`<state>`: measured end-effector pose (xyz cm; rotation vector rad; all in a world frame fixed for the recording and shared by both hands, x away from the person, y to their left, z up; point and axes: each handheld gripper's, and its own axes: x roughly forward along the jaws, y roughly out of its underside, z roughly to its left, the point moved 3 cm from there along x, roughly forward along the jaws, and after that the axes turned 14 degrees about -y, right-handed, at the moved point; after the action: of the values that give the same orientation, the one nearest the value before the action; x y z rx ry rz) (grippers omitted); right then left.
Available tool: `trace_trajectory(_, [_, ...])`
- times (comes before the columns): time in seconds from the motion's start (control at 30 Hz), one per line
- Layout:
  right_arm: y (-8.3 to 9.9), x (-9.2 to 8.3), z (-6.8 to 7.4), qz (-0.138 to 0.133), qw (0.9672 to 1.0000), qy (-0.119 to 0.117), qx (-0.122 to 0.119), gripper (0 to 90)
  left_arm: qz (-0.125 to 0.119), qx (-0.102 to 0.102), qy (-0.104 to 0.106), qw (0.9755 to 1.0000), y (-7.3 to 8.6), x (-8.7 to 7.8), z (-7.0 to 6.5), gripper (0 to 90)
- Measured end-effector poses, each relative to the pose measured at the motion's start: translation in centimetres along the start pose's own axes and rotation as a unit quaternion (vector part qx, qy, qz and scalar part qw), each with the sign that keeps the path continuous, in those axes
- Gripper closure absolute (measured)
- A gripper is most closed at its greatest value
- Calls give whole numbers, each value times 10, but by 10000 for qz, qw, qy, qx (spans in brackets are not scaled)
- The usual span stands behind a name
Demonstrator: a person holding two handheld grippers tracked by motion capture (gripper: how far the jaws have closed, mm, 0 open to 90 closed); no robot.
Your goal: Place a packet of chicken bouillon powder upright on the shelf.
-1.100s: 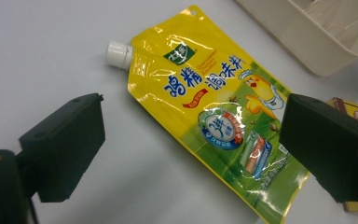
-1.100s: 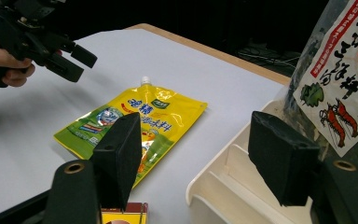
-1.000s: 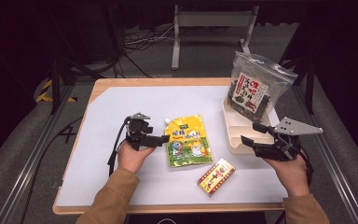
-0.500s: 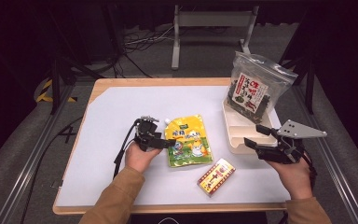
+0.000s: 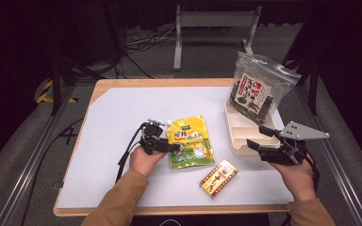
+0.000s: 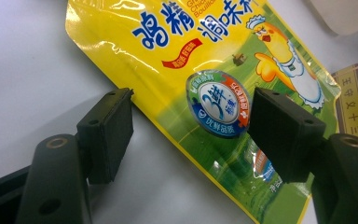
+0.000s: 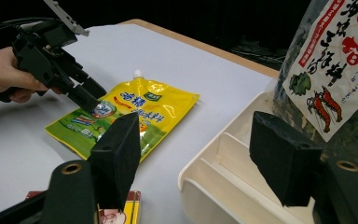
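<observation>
A yellow and green spouted pouch (image 5: 190,141) lies flat in the middle of the white table. My left gripper (image 5: 178,148) is open at the pouch's left edge, one jaw over the pouch (image 6: 200,88) and the other over bare table, nothing clamped. My right gripper (image 5: 261,137) is open at the near end of the cream divided tray (image 5: 239,137), its jaws straddling the tray's rim (image 7: 205,154). A clear bag of dried seaweed (image 5: 255,88) stands in the tray's far end. A red and yellow box (image 5: 219,178) lies near the front edge.
The table's wooden edge (image 5: 169,210) runs close under the box. Bare white surface stretches to the left and far side of the pouch. A grey metal stand (image 5: 215,29) and cables sit on the floor beyond the table.
My left gripper has moved right, from beside the pouch to over its left edge. My right gripper has shifted slightly left toward the tray's near end.
</observation>
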<state>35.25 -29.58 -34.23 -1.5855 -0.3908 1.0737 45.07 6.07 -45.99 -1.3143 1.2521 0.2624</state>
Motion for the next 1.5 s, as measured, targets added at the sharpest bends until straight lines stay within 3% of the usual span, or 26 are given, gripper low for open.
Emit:
trace_trajectory(0.3, [0,1,1,10,10000,-17,-54,338,45,-143,12,9999,3,-3,-1,306])
trace_trajectory(0.5, [0,2,3,16,10000,-58,-36,338,28,68,-218,9997,4,-1,-8,293])
trace_trajectory(0.57, [0,5,4,26,9999,-112,-22,340,16,226,-378,9990,4,0,-10,322])
trace_trajectory(0.7, [-2,16,11,128,9996,-242,-99,341,-39,118,-472,9988,4,0,-10,413])
trace_trajectory(0.8, [-2,25,16,203,9991,-357,-106,342,-79,164,-511,9985,5,1,-11,451])
trace_trajectory(0.9, [-1,35,20,315,9983,-448,-184,342,-136,235,-543,9982,6,2,-15,550])
trace_trajectory(1.0, [0,38,22,355,9980,-478,-198,341,-179,281,-522,9981,7,3,-18,635])
trace_trajectory(1.23, [2,35,18,323,9983,-471,-126,341,-202,231,-329,9990,8,5,-18,721])
trace_trajectory(1.4, [3,35,19,320,9982,-485,-127,342,-274,350,-253,9987,8,6,-22,825])
trace_trajectory(1.5, [3,34,19,322,9983,-483,-108,342,-318,442,-339,9979,8,6,-24,845])
